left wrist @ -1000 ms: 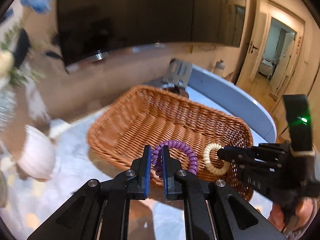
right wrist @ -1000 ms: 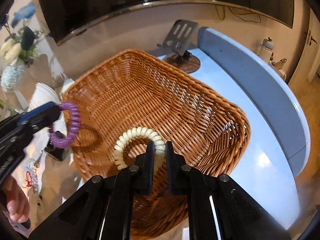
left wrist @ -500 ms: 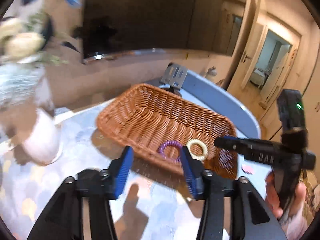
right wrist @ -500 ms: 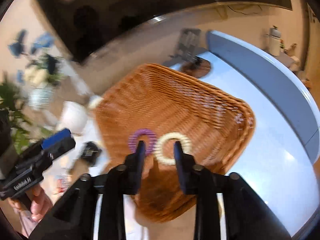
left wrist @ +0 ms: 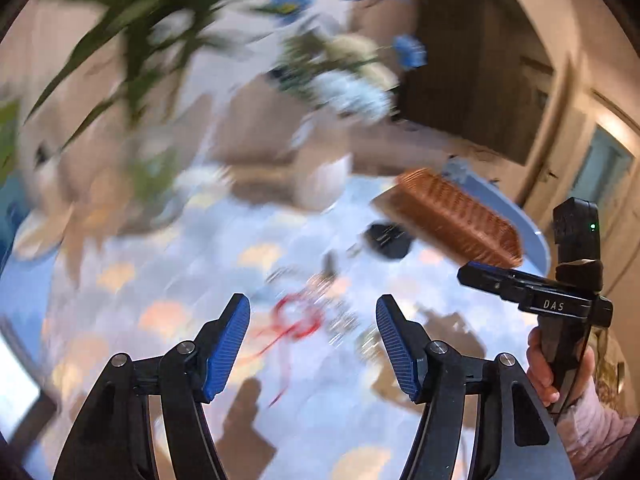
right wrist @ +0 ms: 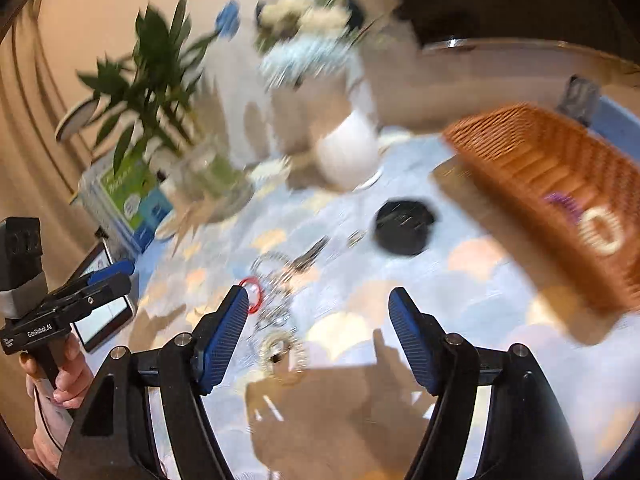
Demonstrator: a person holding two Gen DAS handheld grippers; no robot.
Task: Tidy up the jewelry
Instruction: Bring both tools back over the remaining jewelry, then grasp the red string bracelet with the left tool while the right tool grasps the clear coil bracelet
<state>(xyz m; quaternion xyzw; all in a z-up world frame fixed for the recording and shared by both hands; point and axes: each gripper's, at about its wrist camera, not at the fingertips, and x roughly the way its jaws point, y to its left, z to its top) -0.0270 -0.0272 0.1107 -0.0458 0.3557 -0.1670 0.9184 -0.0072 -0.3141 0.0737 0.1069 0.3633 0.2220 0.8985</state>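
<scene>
Both views are motion-blurred. My left gripper [left wrist: 313, 320] is open and empty above a red cord bracelet [left wrist: 298, 318] and blurred silver jewelry [left wrist: 344, 320] on the table. My right gripper [right wrist: 318, 314] is open and empty above a pale beaded bracelet [right wrist: 282, 354], silver chains [right wrist: 280, 280] and the red bracelet [right wrist: 253, 300]. The wicker basket [right wrist: 532, 168] at the right holds a purple coil band [right wrist: 560, 204] and a cream coil band [right wrist: 602, 234]. The basket also shows in the left wrist view [left wrist: 456, 216].
A black round lid [right wrist: 404, 226] lies near the basket. A white vase [right wrist: 348, 152] with flowers, a glass vase with a green plant [right wrist: 208, 176], a box [right wrist: 124, 200] and a phone [right wrist: 104, 316] stand at the left. The table [right wrist: 500, 300] has a patterned cloth.
Both grippers have let go of the coil bands into the basket, opened wide and swung left, away from the basket, to above the loose jewelry on the table.
</scene>
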